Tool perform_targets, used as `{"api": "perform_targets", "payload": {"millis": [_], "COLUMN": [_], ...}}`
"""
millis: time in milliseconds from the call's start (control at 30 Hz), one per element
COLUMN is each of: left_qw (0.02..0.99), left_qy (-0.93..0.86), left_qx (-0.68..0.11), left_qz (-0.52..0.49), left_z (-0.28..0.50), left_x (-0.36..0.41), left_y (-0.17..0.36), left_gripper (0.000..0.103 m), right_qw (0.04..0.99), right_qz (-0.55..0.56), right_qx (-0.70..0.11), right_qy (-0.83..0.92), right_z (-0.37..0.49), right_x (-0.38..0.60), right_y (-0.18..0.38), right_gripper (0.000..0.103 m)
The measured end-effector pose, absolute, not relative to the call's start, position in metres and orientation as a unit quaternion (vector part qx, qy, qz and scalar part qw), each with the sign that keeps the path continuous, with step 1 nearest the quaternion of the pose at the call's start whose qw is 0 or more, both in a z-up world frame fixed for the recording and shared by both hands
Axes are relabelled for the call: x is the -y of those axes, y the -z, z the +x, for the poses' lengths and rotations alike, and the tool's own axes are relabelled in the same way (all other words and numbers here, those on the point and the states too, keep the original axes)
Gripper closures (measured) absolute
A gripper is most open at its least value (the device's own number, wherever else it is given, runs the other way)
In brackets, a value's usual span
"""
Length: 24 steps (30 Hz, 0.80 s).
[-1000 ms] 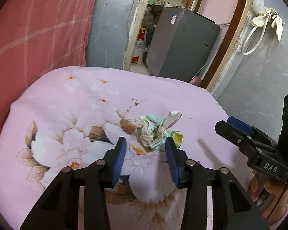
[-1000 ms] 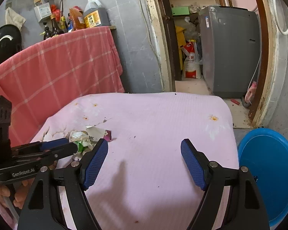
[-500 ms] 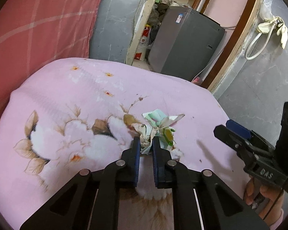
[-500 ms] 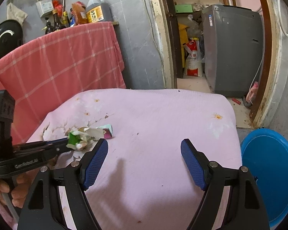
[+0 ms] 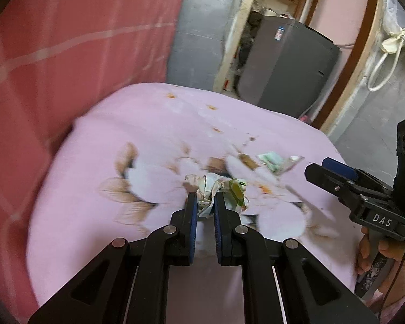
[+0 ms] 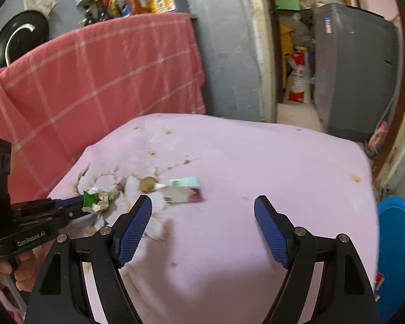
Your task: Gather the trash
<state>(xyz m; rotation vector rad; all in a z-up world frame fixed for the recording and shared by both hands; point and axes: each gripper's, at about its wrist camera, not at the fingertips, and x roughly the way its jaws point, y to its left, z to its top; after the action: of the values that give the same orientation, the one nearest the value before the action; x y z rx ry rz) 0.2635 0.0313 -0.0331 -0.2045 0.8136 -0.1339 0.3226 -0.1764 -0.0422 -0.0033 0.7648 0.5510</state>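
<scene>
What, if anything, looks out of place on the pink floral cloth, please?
A flat torn green-and-white wrapper lies loose mid-cloth, left behind beside a small brown round scrap, while the left tongs hold only the crumpled paper wad. Dark specks and stains dot the pink floral cloth.

Each fisheye camera sits behind its own fingers, looking forward and down over the pink floral cloth point(image 5: 154, 124) from close range. Both views share the cloth, the crumpled wrapper point(image 5: 216, 189) and the grey washing machine point(image 6: 356, 73); each also catches the other gripper at its edge.
</scene>
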Motion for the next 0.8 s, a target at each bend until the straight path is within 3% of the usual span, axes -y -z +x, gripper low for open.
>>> {"api": "perform_targets", "payload": {"millis": [233, 433, 600, 800], "left_qw": [0.91, 0.911, 0.914, 0.914], "left_qy": [0.048, 0.045, 0.047, 0.06], "left_qx": [-0.39, -0.386, -0.383, -0.377], "left_qz": [-0.134, -0.139, -0.124, -0.139], "left_z": [0.246, 0.24, 0.238, 0.24], "left_x": [-0.061, -0.063, -0.057, -0.066], "left_y": [0.036, 0.034, 0.033, 0.037], "left_gripper": [0.094, 0.094, 0.094, 0.094], "right_qw": [0.872, 0.858, 0.857, 0.87], "right_qz": [-0.013, 0.009, 0.025, 0.049], "right_qx": [-0.398, -0.424, -0.429, -0.416], "right_qy": [-0.284, -0.288, -0.283, -0.261], "right_z": [0.336, 0.347, 0.35, 0.345], "right_x": [0.154, 0.155, 0.159, 0.173], "right_y": [0.05, 0.057, 0.059, 0.056], "right_gripper": [0.026, 0.037, 0.066, 0.066]}}
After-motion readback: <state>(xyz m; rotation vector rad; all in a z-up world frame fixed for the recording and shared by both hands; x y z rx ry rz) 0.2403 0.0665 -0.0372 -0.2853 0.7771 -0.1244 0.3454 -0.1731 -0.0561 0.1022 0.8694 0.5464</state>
